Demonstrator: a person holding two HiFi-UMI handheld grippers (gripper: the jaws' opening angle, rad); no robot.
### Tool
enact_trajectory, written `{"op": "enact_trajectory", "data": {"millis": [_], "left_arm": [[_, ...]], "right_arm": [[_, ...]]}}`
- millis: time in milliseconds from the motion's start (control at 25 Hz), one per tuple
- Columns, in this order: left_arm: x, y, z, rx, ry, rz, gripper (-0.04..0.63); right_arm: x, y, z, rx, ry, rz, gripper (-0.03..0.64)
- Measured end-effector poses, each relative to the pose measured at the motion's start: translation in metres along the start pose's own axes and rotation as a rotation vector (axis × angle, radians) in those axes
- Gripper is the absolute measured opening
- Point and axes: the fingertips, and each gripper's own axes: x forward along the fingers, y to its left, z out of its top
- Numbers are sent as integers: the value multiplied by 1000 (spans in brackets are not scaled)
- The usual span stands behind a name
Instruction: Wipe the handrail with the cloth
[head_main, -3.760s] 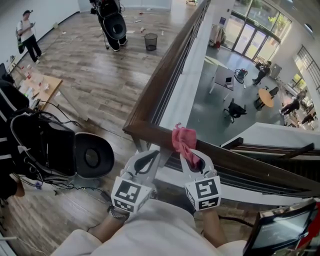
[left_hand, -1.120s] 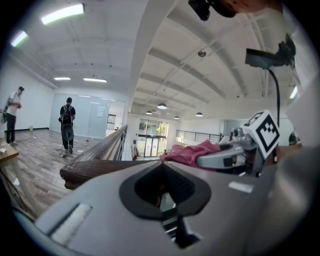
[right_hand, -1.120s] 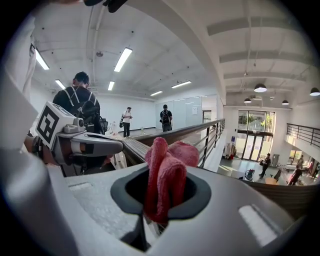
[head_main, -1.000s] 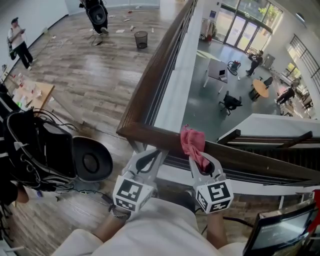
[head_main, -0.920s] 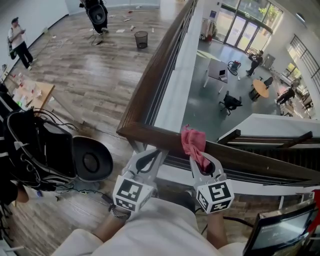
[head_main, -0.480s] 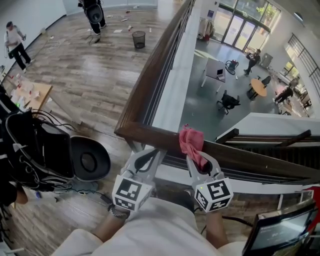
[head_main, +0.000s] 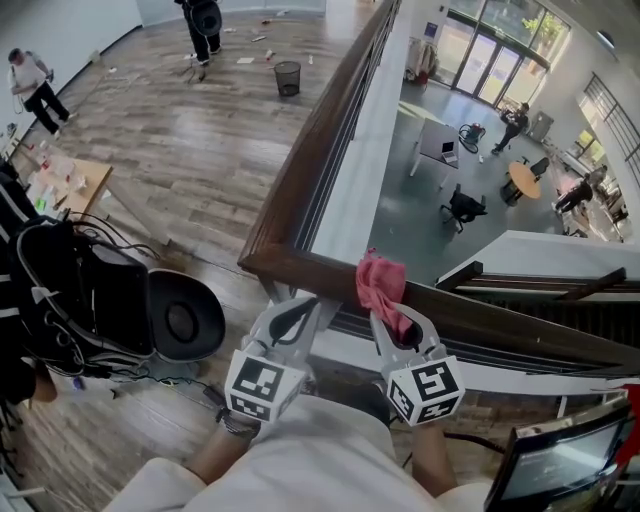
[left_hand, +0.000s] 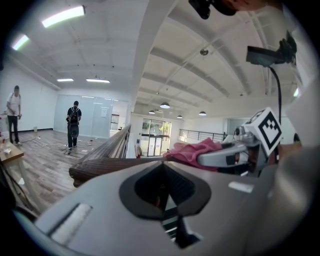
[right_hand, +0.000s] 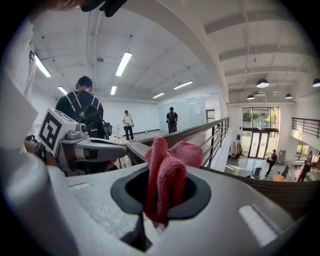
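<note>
Cloth (head_main: 381, 284) sits bunched on the handrail (head_main: 300, 270), pinched tight by the jaws of your right gripper (head_main: 393, 318). Your left gripper (head_main: 292, 316) has its jaws together, holding nothing. Let go a little and it may fall over the edge.

The cloth (head_main: 382, 284) between the right gripper's (head_main: 392, 318) jaws is rose pink. Both that gripper and the left gripper (head_main: 298, 306) are pale grey with black-rimmed jaw openings. Each carries a cube of black-and-white square markers. Just ahead of them, the handrail (head_main: 300, 190) is dark brown wood. Left of the left gripper, the floor (head_main: 170, 150) is grey-brown wood-grain planking. Beyond the right gripper, the lower floor (head_main: 400, 230) is dull grey-green.
</note>
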Motion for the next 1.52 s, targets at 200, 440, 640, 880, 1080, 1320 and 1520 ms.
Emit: {"op": "enact_trajectory", "data": {"millis": [200,440,640,880,1080,1320,1520], "left_arm": [[-3,-1,-1,1,1,14,6],[-9,17,-1,-8,4,36,6],[-10,22,0,-7,6,39,6],[-18,31,-7,-14,24,53,6],[-27,41,2,-24,11,91,6],[-31,39,-4,-38,21,101,6],[-33,43,-4,-34,8,124,6]], "right_arm": [[-3,-2,-1,0,1,13,61],[20,15,6,-30,9,61,61],[31,25,8,-52,15,79,61],[42,41,9,-48,17,114,61],[49,55,10,-51,23,139,61],[51,60,10,-59,35,157,61],[54,60,8,-54,34,168,63]]}}
